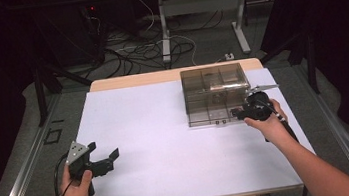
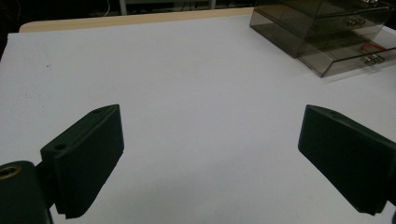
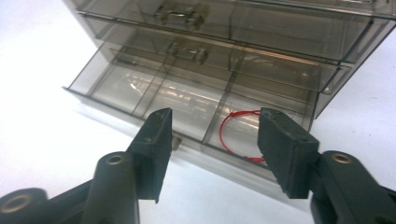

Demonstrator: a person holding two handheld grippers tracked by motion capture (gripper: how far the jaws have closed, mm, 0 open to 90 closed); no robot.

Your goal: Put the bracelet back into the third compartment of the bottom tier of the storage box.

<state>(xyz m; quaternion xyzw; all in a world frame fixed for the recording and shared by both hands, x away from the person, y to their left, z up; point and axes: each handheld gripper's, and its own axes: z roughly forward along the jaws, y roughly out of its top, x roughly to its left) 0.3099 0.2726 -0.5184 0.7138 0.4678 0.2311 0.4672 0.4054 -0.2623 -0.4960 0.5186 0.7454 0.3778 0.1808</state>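
table [image 1: 168, 144] covered by a pale sheet, wooden edge showing along the far side. left and middle of the sheet bare: wide open room there. left edge of the sheet runs close past the left gripper [image 1: 110, 158]; near edge lies just under the person's left hand [image 1: 75, 188].

left hand grips its handle from below, forearm entering at the bottom left corner. left gripper points right across the sheet, low over it near the front left corner. jaws spread wide, nothing between them; in the left gripper view just bare sheet lies between the pads [image 2: 88, 158]. drawer box [image 2: 327, 32] sits well apart, far right in that view.

drawer box [image 1: 216, 94], smoky clear plastic, stands at the far right of the table, back near the wooden edge. its bottom drawer [image 3: 196, 116] is pulled out toward the person. narrow strip of sheet between box and right table edge.

right hand [image 1: 266, 119] comes in from the bottom right, forearm angled up and left, wrist at the box's front right corner. right gripper [image 1: 237, 114] points left along the drawer front, just beside it. in the right gripper view the jaws stand parted, gripping nothing, above the drawer's front wall. a red loop [image 3: 238, 135] lies in the drawer's right compartment, seen between the pads [image 3: 154, 149]. whether a pad touches the drawer: cannot tell.
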